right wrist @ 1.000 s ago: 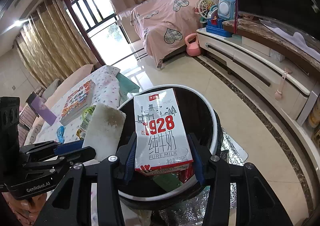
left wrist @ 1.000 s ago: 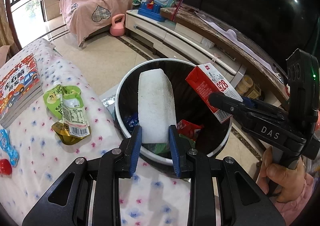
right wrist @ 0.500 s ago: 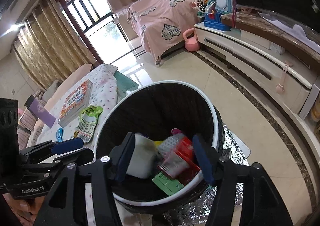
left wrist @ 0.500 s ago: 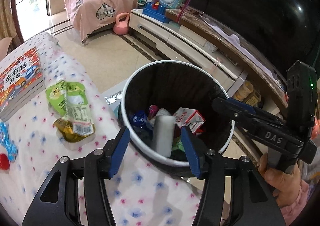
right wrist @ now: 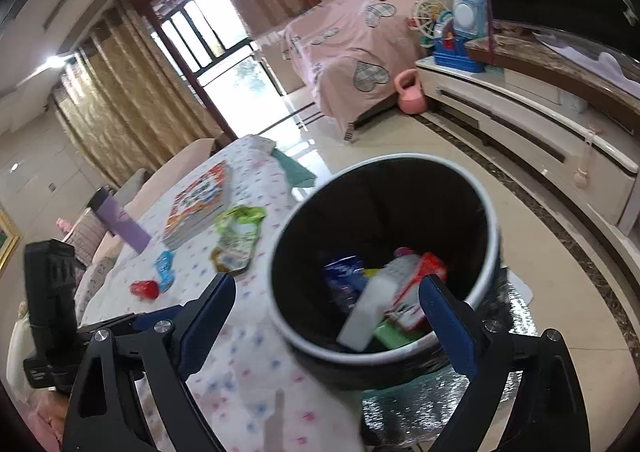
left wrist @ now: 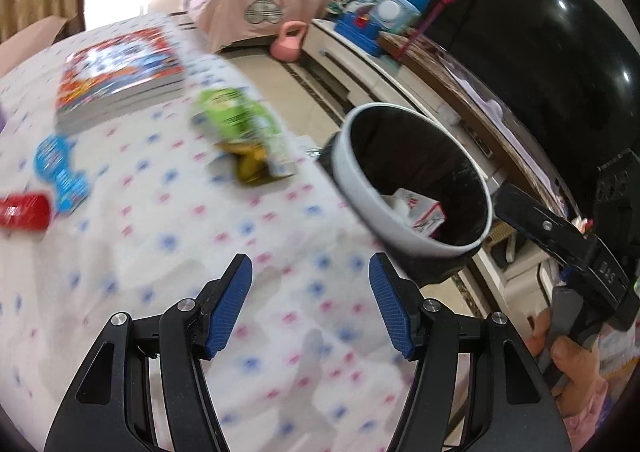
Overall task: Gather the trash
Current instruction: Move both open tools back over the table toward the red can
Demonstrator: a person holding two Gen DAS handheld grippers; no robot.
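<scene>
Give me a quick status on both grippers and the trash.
Left gripper and right gripper opening, empty. Carton in bin. Green wrapper on table, nothing blocking it.

Motion blur smears my left view: the green snack pouch [left wrist: 240, 132] is streaked and its print won't read, same for the book stack [left wrist: 120, 72], the blue toy [left wrist: 60, 172] and the red thing [left wrist: 24, 210] cut by the frame's edge. The bin [left wrist: 360, 188] wall hides most of what's inside; only a corner of the milk carton [left wrist: 424, 212] peeks out. In my right view, my right tool [right wrist: 328, 304] covers part of the bin's near rim, and the trash inside is a blurred jumble.
</scene>
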